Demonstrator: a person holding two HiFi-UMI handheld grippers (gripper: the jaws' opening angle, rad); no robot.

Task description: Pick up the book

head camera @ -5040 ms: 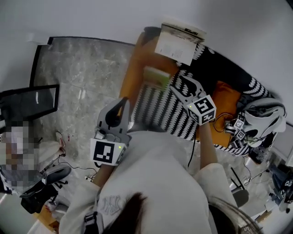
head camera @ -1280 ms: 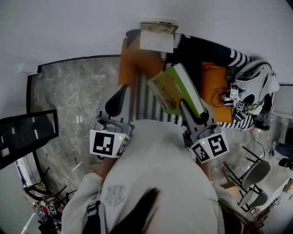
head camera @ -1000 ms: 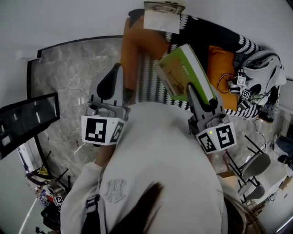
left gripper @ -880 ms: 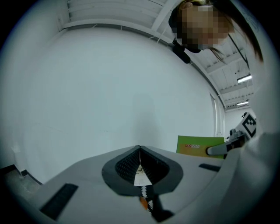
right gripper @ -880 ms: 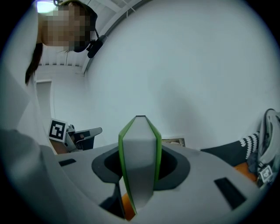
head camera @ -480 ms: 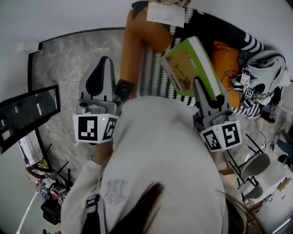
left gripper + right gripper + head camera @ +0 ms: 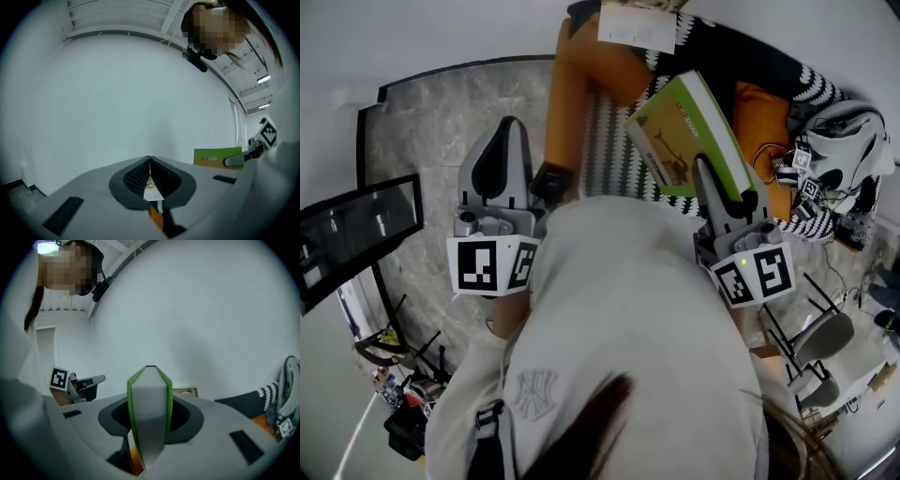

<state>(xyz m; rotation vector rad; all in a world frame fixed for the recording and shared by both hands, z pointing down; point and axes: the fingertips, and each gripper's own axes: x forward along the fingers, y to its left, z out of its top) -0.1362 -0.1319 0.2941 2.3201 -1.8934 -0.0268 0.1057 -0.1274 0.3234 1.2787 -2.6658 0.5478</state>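
1. Green-covered book stands edge-on between the right gripper's jaws, both pads clamping it
2. Left gripper has jaws pressed together, holding nothing
3. The book hangs over a striped cloth, the left gripper alongside

Soft, even indoor light here, bright all over, and the white wall shows no hard shadows. Head view bows hard at its rim, the marble floor bending with its dark border. Both gripper views sit in a round fisheye ring with black corners. Left gripper view: ceiling strip lights glare at upper right. Right gripper view: the book up close goes soft, out of focus, wall behind flat and pale
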